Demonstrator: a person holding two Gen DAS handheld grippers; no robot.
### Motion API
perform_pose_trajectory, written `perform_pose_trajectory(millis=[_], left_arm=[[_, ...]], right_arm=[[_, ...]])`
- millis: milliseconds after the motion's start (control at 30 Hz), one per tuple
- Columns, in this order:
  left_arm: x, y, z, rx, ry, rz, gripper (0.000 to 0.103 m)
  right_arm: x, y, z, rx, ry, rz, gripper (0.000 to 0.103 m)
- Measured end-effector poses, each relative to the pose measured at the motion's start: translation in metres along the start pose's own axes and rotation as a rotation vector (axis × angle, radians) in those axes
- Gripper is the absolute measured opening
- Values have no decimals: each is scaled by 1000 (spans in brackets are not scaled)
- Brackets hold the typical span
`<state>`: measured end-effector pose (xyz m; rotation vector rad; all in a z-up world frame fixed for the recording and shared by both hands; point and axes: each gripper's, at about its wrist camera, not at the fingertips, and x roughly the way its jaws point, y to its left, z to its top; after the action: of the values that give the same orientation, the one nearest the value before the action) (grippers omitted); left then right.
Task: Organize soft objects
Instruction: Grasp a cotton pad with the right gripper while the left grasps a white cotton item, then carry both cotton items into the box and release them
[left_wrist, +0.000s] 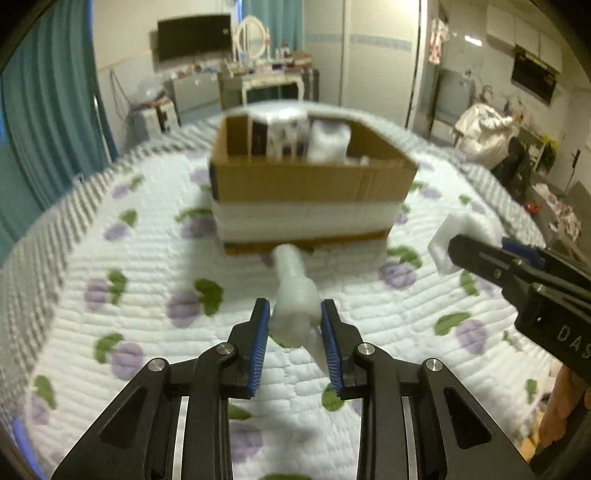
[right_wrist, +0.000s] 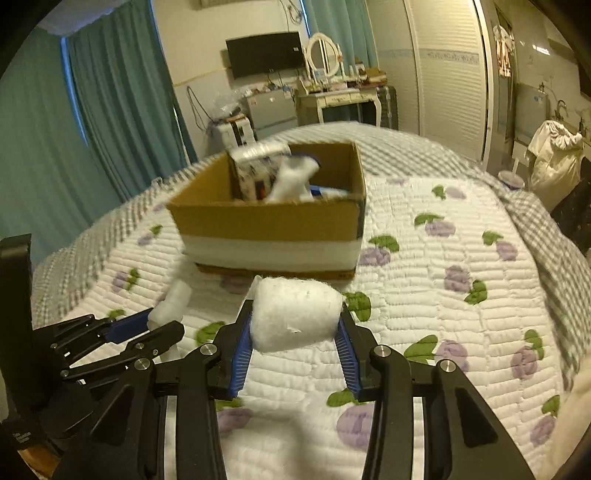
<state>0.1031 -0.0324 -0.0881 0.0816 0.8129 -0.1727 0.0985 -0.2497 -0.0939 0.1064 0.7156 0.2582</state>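
- The left tongs (left_wrist: 295, 314) are clamped on a long white foam piece (left_wrist: 293, 291). It sits between the blue pads (left_wrist: 260, 343) and sticks out forward past the tips, towards the box (left_wrist: 310, 181).
- In the right wrist view the same piece (right_wrist: 171, 301) shows at the lower left, held in the left tongs (right_wrist: 155, 325) above the quilt (right_wrist: 443, 314).
- The right tongs (right_wrist: 295, 325) grip a chunky white foam block (right_wrist: 295, 314). The block fills the gap between the pads and rises above their tips.
- From the left wrist view, the right tongs (left_wrist: 476, 247) come in from the right edge with the block (left_wrist: 463, 236) at their tip, off the quilt.
- The cardboard box (right_wrist: 269, 221) stands on the quilt ahead of both tongs. A white band runs round its lower half.
- Inside the box are a patterned pack (right_wrist: 255, 173) and more white foam (right_wrist: 291, 181).
- Writing: the letters "DAS" (left_wrist: 572, 341) can be read on the right tongs' body, cut off by the frame edge. The print on the pack is too blurred to read.
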Motion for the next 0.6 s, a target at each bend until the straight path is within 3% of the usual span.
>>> perform_pose_trajectory(millis=[333,600], left_arm=[[-86,-6,46,30,-190,26,27],[-96,-7,101,56,-292,21,28]], right_arm=[[-78,23,39,-56,-155,24,41],[-95,26,89,-106,-249,-2,41]])
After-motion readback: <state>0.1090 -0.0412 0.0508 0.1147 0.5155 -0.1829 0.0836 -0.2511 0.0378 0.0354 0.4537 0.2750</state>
